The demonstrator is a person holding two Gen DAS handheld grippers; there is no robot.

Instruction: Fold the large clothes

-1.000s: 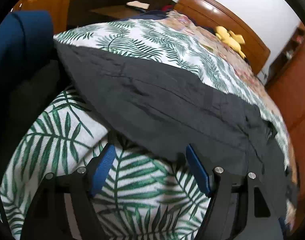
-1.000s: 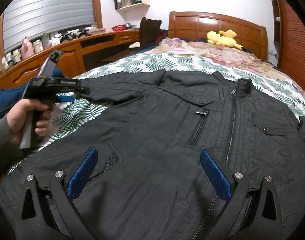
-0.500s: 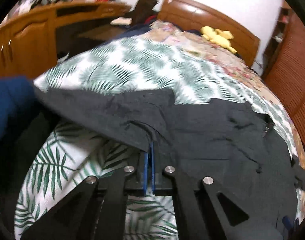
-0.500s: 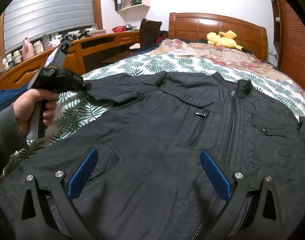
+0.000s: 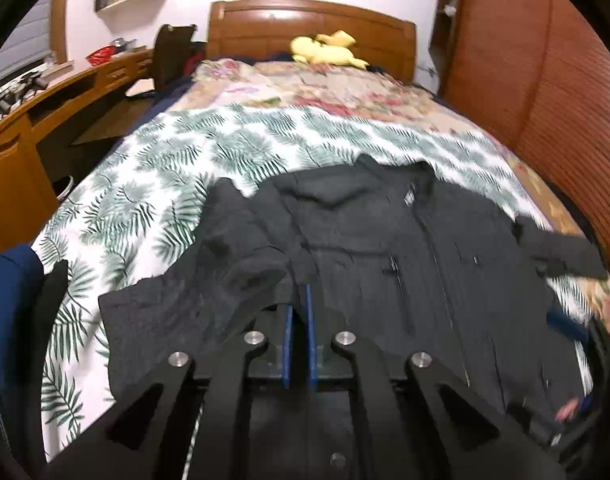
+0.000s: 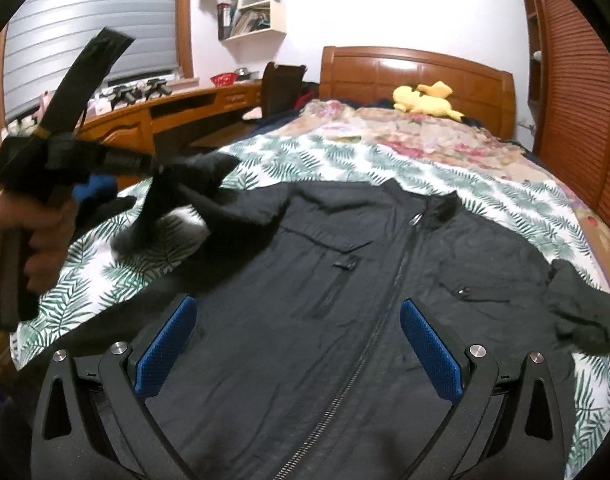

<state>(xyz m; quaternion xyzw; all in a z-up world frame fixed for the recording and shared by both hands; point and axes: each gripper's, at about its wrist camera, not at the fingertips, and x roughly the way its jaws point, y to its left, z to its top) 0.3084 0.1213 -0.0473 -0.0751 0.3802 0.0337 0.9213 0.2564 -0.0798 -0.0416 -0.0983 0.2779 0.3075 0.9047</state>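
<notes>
A black zip-front jacket (image 6: 345,280) lies face up on the palm-leaf bedspread (image 6: 337,156). My left gripper (image 5: 299,312) is shut on the jacket's left sleeve (image 5: 225,280), with the cloth pinched between the blue pads. From the right wrist, that left gripper (image 6: 153,164) is held in a hand at the left, and the sleeve (image 6: 193,188) hangs lifted off the bed. My right gripper (image 6: 299,344) stands open above the jacket's lower front, nothing between its pads. The other sleeve (image 6: 577,308) lies crumpled at the right.
A yellow plush toy (image 6: 425,98) rests on a floral quilt by the wooden headboard (image 6: 417,68). A curved wooden desk (image 6: 165,116) runs along the bed's left side, and slatted wooden doors (image 6: 577,80) stand at the right. A blue garment (image 5: 9,300) lies at the bed's left edge.
The left gripper went from open to shut on the sleeve, then lifted it off the bed and carried it toward the jacket's body. The right gripper rose a little, still open.
</notes>
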